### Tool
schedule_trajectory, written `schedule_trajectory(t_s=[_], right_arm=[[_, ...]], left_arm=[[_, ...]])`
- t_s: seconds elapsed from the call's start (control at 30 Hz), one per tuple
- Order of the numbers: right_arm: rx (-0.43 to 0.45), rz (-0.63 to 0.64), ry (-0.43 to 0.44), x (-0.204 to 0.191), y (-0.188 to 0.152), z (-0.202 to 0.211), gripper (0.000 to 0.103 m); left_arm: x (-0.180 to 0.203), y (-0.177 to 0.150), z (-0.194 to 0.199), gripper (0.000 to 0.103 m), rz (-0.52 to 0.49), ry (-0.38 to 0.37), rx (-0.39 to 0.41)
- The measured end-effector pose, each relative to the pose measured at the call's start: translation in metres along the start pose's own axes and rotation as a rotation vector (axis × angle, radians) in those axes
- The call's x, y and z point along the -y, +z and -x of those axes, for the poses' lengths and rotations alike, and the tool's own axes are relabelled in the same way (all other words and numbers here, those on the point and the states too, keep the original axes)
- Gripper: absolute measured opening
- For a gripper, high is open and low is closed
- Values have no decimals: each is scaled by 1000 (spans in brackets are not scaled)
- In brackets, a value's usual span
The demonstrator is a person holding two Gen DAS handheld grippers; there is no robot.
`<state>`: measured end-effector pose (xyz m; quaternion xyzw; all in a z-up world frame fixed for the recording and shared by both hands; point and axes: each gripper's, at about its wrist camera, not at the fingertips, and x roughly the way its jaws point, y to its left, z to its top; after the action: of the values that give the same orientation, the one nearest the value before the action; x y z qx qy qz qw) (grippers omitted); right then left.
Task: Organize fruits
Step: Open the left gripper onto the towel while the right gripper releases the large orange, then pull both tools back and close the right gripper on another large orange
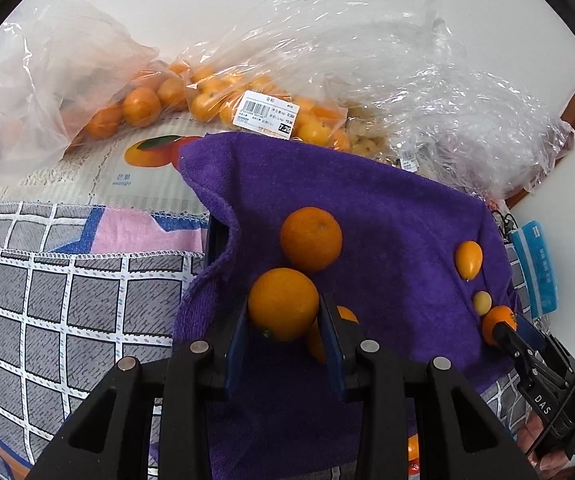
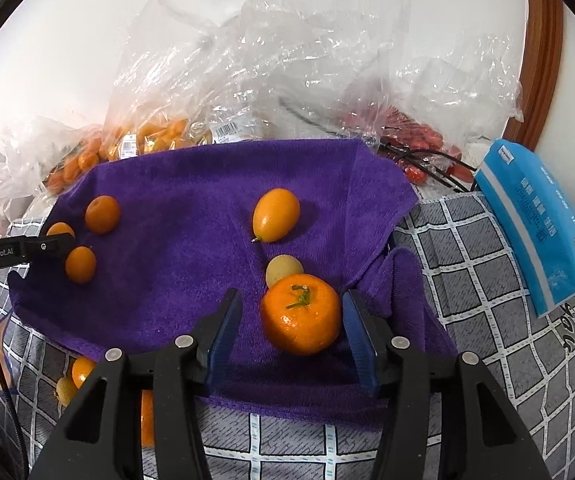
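Note:
A purple towel (image 1: 387, 216) lies spread over a checked cover. My left gripper (image 1: 283, 304) is shut on an orange (image 1: 283, 312) low over the towel. A second orange (image 1: 310, 238) rests just beyond it, and a third (image 1: 347, 314) peeks out behind the right finger. In the right wrist view a stemmed tangerine (image 2: 301, 314) sits on the towel between the pads of my right gripper (image 2: 291, 296), which is open with a clear gap on the left side. A small pale fruit (image 2: 283, 270) and a kumquat (image 2: 275, 214) lie just past it.
Clear plastic bags of oranges (image 1: 139, 106) and kumquats (image 1: 215, 100) pile up along the back wall, with a bag of red fruit (image 2: 415, 136). A blue tissue pack (image 2: 535, 224) lies to the right. Loose fruit (image 2: 81, 372) sits on the checked cover (image 2: 467, 260) off the towel.

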<state>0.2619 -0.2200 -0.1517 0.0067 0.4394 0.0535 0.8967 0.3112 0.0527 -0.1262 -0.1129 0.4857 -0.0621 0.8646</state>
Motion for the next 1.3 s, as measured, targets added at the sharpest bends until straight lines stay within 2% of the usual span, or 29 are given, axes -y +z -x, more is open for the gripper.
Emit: schedule_trajectory(t_s=[0.27,0.63,0.93,1.3], right_arm=[[13,-7,-7,-2,-3,14,52],[33,-4,36,-22,-11,46,52],[-27,72,118,-65,-37,45,52],[-89,75,100,-81,-55,22,50]], left_arm=[[0,-4,2,35,5,-5,-19],[1,-17,41,40,-1,-10,38],[-17,-46,68,41,16,-4,58],[-48,-71,73,41,50,10,41]])
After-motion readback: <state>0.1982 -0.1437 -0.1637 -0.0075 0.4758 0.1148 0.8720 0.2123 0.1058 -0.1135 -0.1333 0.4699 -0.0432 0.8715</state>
